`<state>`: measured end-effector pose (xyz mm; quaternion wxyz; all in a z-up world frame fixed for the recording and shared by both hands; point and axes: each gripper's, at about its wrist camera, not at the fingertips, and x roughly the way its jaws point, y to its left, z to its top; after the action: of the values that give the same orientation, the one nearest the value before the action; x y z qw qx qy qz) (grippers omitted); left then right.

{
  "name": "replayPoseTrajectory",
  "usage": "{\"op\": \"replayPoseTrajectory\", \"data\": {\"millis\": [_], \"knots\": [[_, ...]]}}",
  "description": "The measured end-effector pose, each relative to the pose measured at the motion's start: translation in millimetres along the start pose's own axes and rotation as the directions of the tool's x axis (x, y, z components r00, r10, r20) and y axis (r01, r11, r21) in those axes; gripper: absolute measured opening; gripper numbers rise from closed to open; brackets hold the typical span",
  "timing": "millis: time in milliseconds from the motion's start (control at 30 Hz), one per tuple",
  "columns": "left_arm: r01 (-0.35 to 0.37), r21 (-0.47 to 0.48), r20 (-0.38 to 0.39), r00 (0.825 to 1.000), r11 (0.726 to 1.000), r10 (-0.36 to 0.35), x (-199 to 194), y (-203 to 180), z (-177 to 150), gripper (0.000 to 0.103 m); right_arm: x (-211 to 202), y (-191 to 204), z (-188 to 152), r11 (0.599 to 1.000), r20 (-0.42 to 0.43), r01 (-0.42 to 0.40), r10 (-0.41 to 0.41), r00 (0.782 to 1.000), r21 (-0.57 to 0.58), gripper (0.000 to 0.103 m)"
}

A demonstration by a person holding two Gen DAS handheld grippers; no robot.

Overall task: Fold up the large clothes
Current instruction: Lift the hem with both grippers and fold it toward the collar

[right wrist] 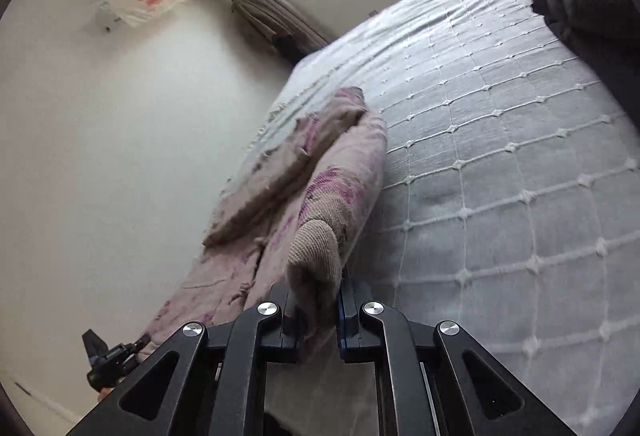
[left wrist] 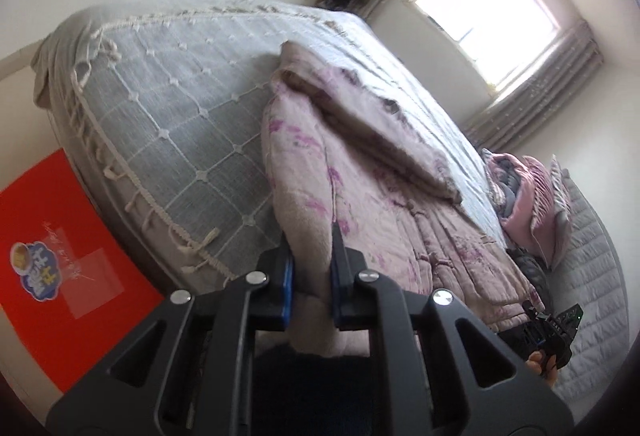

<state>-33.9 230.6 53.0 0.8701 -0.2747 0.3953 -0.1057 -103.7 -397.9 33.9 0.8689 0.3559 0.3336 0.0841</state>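
Mid-fold: left hand-held gripper (left wrist: pixel 310 268) and right hand-held gripper (right wrist: pixel 318 310) each clamp the padded garment's (left wrist: pixel 360 172) near edge. Next we carry both corners across the bed (right wrist: pixel 500 156), evenly.

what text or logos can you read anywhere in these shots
Red box beside the bed: a blue-and-white cloud-shaped logo with large characters, seen tilted and too blurred to read; a faint white script line above it, also unreadable.
Wall unit cover: red marks only, no legible text.
Nothing else carries text.
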Motion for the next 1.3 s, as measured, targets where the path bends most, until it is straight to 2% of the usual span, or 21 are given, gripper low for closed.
{"op": "replayPoseTrajectory", "data": {"millis": [100,200,333,433,533,667,800,867,933,1000,1033,1067,1100,1133,1167,1200,1233,1300], "knots": [[0.03,0.039,0.002,1.0,0.999,-0.031,-25.0,-0.6,-5.0,0.016,-36.8,-2.5,-17.1,1.0,0.019,-0.006,0.006,1.0,0.008,0.011],[0.031,0.068,-0.023,0.999,0.997,-0.029,-37.2,-1.4,-21.2,0.016,-58.8,-1.9,-32.5,1.0,0.01,0.024,-0.024,1.0,0.009,0.011],[0.075,0.115,-0.018,0.997,0.991,-0.074,-68.9,-3.8,-46.8,0.016,-102.7,21.7,-53.5,0.999,0.049,0.01,-0.008,0.999,-0.034,0.011],[0.126,0.147,0.015,0.991,0.981,-0.13,-94.9,-5.0,-50.8,0.016,-134.7,35.8,-51.5,0.998,0.108,-0.019,0.024,0.994,-0.054,0.011],[0.157,0.148,0.044,0.985,0.976,-0.165,-98.6,-9.8,-32.8,0.016,-140.7,50.8,-34.2,0.994,0.13,-0.033,0.046,0.99,-0.103,0.011],[0.198,0.169,0.068,0.975,0.965,-0.212,-83.7,-35.5,16.0,0.016,-105.2,67.9,6.6,0.985,0.109,-0.089,0.105,0.988,-0.145,0.011],[0.205,0.164,0.101,0.969,0.965,-0.224,-47.3,-67.9,84.8,0.016,-47.5,86.1,73.7,0.978,0.115,-0.153,0.17,0.979,-0.143,0.012],[0.176,0.07,0.086,0.98,0.982,-0.182,-2.9,-69.4,128.4,0.017,-11.9,83.9,110.7,0.979,0.108,-0.174,0.186,0.977,-0.111,0.013],[0.144,-0.014,0.062,0.988,0.989,-0.143,40.1,-59.9,163.1,0.024,36.0,64.8,147.9,0.984,0.09,-0.18,0.18,0.98,-0.004,0.017],[0.084,-0.026,0.059,0.995,0.996,-0.082,89.5,-51.2,195.9,0.034,94.3,31.7,181.7,0.981,0.036,-0.123,0.119,0.992,0.151,0.03],[-0.011,-0.031,0.079,0.997,0.999,0.013,109.4,-45.3,210.7,0.034,113.9,16.9,191.0,0.973,0.011,-0.088,0.088,0.996,0.215,0.044],[-0.089,-0.041,0.084,0.992,0.995,0.093,119.1,-39.3,219.6,0.034,135.6,-5.3,198.2,0.95,-0.026,-0.035,0.045,0.999,0.311,0.053],[-0.141,-0.06,0.081,0.986,0.988,0.146,125.6,-31.9,226.4,0.034,146.8,-22.4,201.6,0.924,-0.057,0.011,0.012,0.998,0.382,0.053],[-0.131,-0.069,0.086,0.987,0.989,0.136,126.1,-26.6,227.5,0.035,151.5,-34.4,203.5,0.908,-0.064,0.028,-0.001,0.998,0.418,0.054],[-0.089,-0.068,0.108,0.989,0.994,0.097,123.1,-21.7,224.9,0.04,150.2,-41.0,204.4,0.911,-0.047,0.022,-0.003,0.999,0.413,0.059],[-0.062,-0.051,0.126,0.99,0.997,0.068,120.6,-19.4,219.3,0.056,146.3,-43.9,203.7,0.925,-0.025,0.023,-0.015,1.0,0.379,0.064],[-0.061,-0.012,0.123,0.99,0.998,0.062,122.5,-17.7,210.7,0.071,141.9,-44.1,201.8,0.946,-0.001,0.049,-0.052,0.999,0.321,0.073],[-0.087,0.055,0.057,0.995,0.995,0.084,139.9,-15.3,199.5,0.074,144.2,-42.4,193.4,0.971,0.002,0.128,-0.131,0.991,0.2,0.076]]}}
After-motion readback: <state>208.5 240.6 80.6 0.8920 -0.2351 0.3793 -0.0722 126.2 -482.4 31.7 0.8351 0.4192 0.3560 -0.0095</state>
